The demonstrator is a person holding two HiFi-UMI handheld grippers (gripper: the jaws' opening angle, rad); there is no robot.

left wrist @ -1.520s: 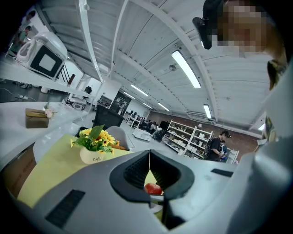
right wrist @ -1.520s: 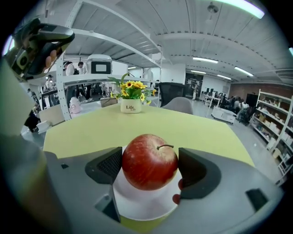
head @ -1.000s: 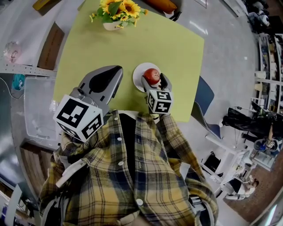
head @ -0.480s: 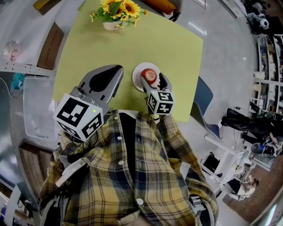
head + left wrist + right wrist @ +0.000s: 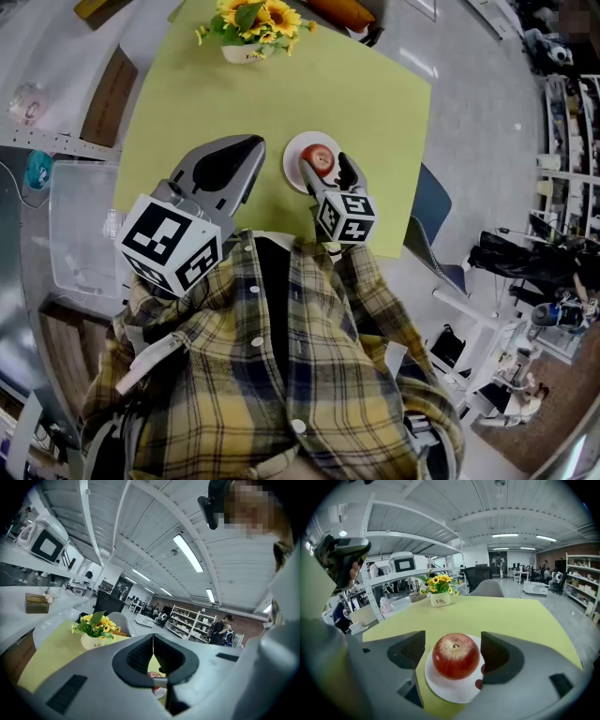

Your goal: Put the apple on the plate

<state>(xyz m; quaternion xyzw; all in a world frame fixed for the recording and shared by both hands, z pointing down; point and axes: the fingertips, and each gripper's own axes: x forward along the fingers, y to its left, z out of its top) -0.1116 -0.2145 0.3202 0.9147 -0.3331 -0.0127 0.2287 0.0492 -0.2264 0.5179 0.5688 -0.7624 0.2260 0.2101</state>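
Toward 5 o'clock on the yellow-green surface (image 5: 281,94), the firm, smooth red apple (image 5: 456,656) sits on the round white plate (image 5: 450,692) between the parted jaws of the right gripper (image 5: 452,651), probably best gripped mid-girth, while the left gripper (image 5: 153,644) has its jaws together.

head view looks steeply down on the worktop (image 5: 187,103); right gripper view sits low, close over the plate (image 5: 450,692), facing the flowers (image 5: 440,580); left gripper view tilts upward, sharing those flowers.
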